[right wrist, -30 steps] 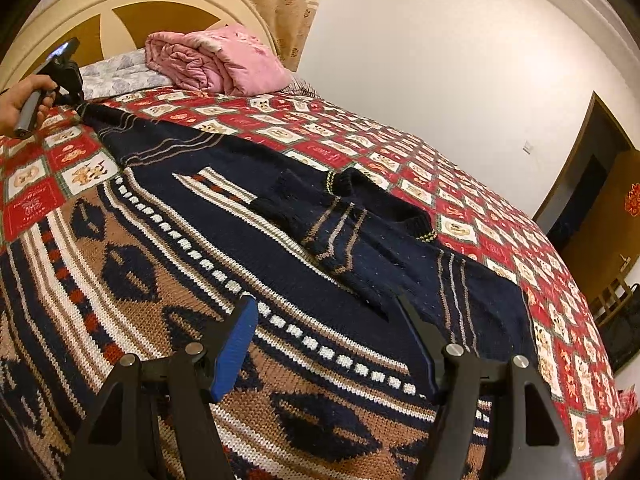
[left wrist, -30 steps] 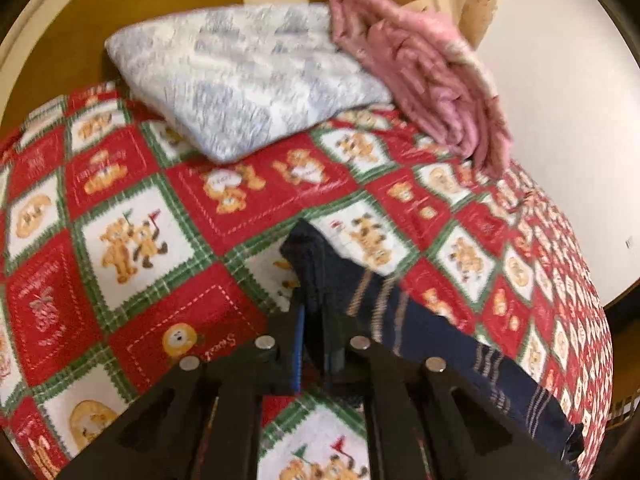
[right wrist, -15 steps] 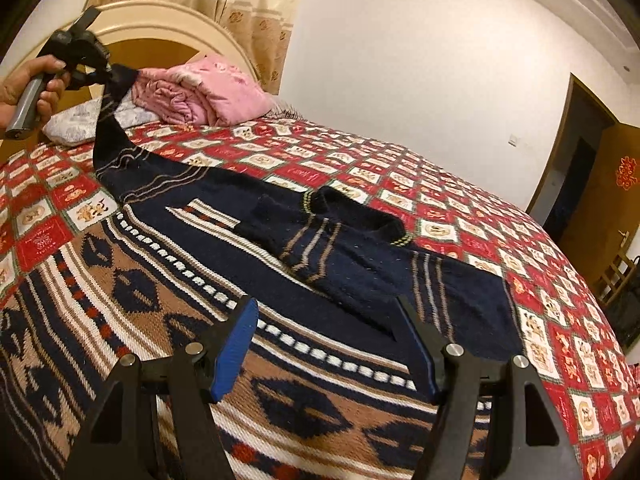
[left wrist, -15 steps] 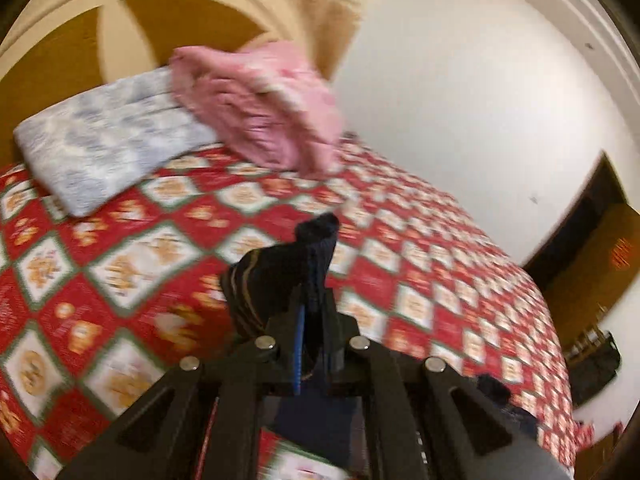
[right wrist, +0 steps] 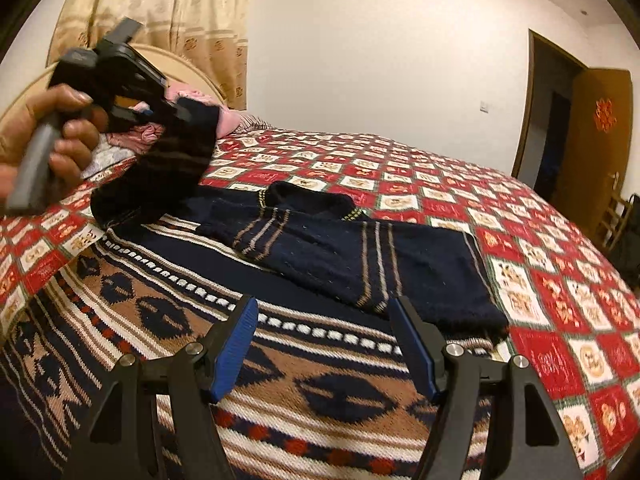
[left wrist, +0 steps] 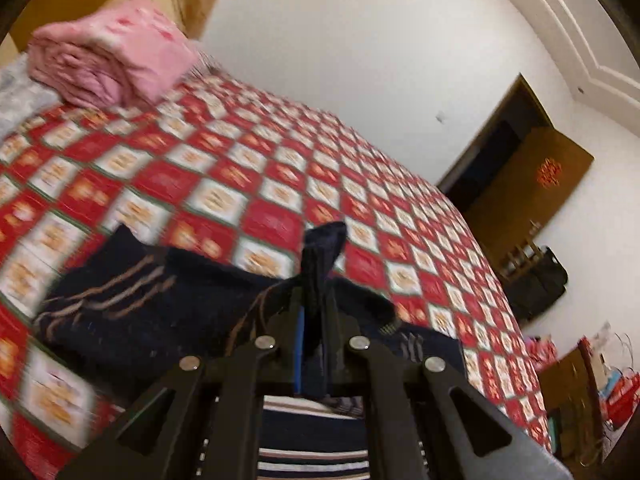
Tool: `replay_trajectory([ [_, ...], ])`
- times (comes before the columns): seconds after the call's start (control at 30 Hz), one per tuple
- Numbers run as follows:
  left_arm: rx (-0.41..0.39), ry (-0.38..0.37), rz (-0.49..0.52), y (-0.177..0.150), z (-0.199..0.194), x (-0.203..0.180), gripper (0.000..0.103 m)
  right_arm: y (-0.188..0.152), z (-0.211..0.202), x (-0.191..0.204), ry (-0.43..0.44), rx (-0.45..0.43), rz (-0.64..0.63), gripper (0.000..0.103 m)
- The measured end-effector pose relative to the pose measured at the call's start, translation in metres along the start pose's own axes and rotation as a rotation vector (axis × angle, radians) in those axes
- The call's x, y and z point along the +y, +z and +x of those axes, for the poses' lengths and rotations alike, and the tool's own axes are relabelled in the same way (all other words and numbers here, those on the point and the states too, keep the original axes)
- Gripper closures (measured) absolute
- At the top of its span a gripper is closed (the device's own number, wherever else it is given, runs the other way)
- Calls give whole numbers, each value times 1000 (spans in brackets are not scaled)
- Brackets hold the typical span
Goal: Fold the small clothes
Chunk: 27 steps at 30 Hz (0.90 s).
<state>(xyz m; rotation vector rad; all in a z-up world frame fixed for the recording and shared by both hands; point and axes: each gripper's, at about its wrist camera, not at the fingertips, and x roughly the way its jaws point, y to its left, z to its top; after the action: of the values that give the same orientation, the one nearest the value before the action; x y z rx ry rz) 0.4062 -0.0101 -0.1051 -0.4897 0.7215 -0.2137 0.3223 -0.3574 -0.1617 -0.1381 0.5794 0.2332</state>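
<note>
A navy knitted sweater [right wrist: 280, 360] with brown, white and red bands lies spread on the quilted bed [right wrist: 560, 308]. One sleeve [right wrist: 340, 248] lies folded across its chest. My left gripper [left wrist: 314, 308] is shut on the cuff [left wrist: 322, 248] of the other sleeve, which sticks up between the pads. In the right wrist view that left gripper [right wrist: 176, 114] is raised at the upper left in a person's hand [right wrist: 60, 132], with the lifted sleeve [right wrist: 168, 168] hanging from it down to the bed. My right gripper [right wrist: 324, 320] hovers open above the patterned body, with nothing between its fingers.
A folded pink blanket [left wrist: 108, 60] and a grey pillow [left wrist: 16, 96] sit at the head of the bed by the headboard [right wrist: 200, 76]. The red and white quilt [left wrist: 280, 184] stretches right toward a white wall and an open doorway [left wrist: 500, 152].
The left gripper has lifted the sleeve off the quilt and swung it up and to the right, toward the sweater's middle. The right gripper stays open and has shifted a little.
</note>
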Motion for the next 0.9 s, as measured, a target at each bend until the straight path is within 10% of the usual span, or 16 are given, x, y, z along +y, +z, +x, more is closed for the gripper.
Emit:
replay_trajectory([
  [0.3,119,10,112,-61,51,-57,92,-6,9,-26,41,63,84,34],
  [0.43,118,-7,229,-73,36,-69,76,-9,15,-32,67,99,123,34],
  [0.53,39,23,350,-77,5,-69,46,-8,17,-37,90,116,164,34],
  [0.63,-89,142,445,-77,-24,-50,23,0,24,-40,130,145,217,34],
  [0.9,-131,517,317,-45,-36,80,23,45,79,-31,309,291,399,34],
])
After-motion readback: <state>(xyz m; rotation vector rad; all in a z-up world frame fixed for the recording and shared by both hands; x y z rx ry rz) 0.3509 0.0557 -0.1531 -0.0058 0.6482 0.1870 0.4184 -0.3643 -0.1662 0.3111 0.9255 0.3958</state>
